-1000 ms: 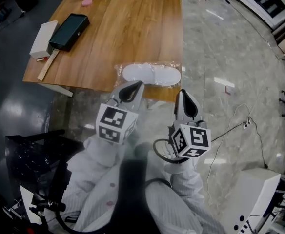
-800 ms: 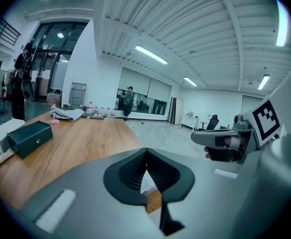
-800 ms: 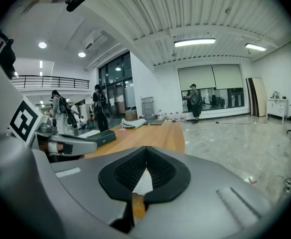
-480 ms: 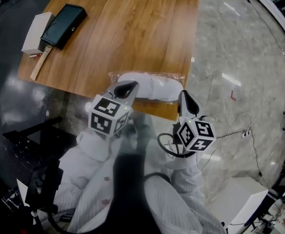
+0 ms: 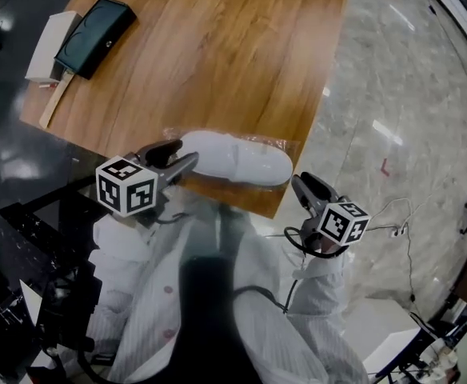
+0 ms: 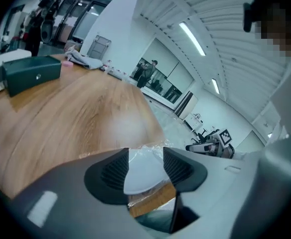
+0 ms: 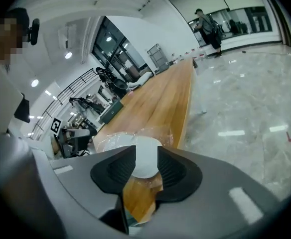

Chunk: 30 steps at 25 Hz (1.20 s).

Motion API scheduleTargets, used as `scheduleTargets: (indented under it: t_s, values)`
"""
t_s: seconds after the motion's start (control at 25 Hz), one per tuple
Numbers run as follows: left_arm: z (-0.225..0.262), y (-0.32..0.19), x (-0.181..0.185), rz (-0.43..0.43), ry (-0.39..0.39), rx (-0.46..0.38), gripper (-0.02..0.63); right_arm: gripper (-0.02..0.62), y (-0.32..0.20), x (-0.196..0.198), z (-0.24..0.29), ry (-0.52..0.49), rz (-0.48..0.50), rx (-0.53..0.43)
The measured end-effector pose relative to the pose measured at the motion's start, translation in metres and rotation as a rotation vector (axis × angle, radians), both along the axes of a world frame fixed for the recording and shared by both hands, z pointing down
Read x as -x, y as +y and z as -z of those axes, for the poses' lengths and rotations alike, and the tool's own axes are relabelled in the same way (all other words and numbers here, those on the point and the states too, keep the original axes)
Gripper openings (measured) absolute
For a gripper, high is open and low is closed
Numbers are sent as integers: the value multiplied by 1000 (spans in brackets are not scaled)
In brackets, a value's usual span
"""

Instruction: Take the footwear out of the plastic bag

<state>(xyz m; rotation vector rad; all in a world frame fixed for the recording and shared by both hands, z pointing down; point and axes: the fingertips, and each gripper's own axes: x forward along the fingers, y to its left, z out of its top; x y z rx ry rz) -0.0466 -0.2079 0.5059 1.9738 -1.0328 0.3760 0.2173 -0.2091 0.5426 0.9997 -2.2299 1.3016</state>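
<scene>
- Floor (image 5: 393, 94): pale polished stone, filling the head view from 12 o'clock round to 5 o'clock beside the surface.
- Surface (image 5: 217, 54): a wooden top, running from the upper edge of the head view down to the person's lap.
- Plastic bag (image 5: 288, 144): clear and crinkled. It lies flat near the surface's edge closest to the person, with the footwear inside it.
- Footwear (image 5: 233, 157): white and smooth, lying lengthwise in the bag from 9 o'clock to 3 o'clock. Its 3 o'clock end is near the surface's corner.
- Left gripper (image 5: 184, 152): at the 9 o'clock end of the footwear, over the edge of the surface, pointing toward 2 o'clock. In the left gripper view its jaws are opening, with the white end of the footwear (image 6: 144, 176) showing in the gap. The ribbed pads (image 6: 111, 171) stand clear of it.
- Right gripper (image 5: 300, 184): just off the surface's corner, at 5 o'clock of the footwear and apart from it, pointing toward 11 o'clock. In the right gripper view its jaws are opening. The bagged footwear (image 7: 145, 156) is seen between them and the pads do not press on it.
- Dark case (image 5: 93, 37): a flat rectangular box at 10 o'clock of the footwear, well apart from it.
- White box (image 5: 45, 46): just beside the case, at its 9 o'clock side.
- Wooden stick (image 5: 55, 102): at 6 o'clock of the white box, along the surface's edge.
</scene>
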Motion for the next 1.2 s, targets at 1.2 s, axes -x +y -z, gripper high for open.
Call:
scheduleTargets:
  t_s: [1.2]
  values:
    - [-76,16,24,-81,206,430,187,123,0,50,-16,-632,419,467]
